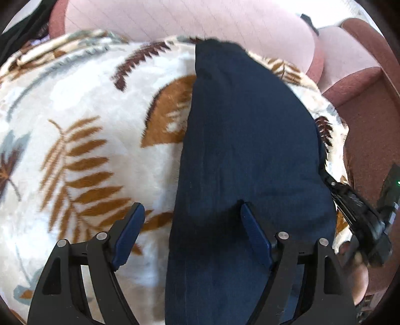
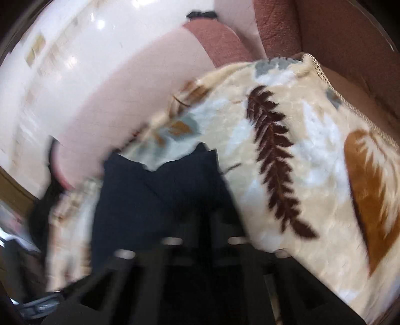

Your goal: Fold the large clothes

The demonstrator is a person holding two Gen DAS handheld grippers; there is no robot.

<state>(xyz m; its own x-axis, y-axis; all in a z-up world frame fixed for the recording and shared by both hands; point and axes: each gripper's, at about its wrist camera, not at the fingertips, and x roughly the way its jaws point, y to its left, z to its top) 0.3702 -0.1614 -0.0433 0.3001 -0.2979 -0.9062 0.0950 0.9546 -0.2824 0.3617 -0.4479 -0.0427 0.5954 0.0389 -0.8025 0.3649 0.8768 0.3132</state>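
Right gripper [image 2: 197, 240] blurred, navy garment [image 1: 245, 150] hides fingertips

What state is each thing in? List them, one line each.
Navy garment: laid lengthwise as a narrow strip on the blanket, smooth.
Leaf-print blanket: spread flat over the sofa, under the garment.
Left gripper: open, one finger over the garment, the other over the blanket.
Right gripper: at the garment's edge; too blurred to tell open or shut.
Pink sofa: covered by the blanket.
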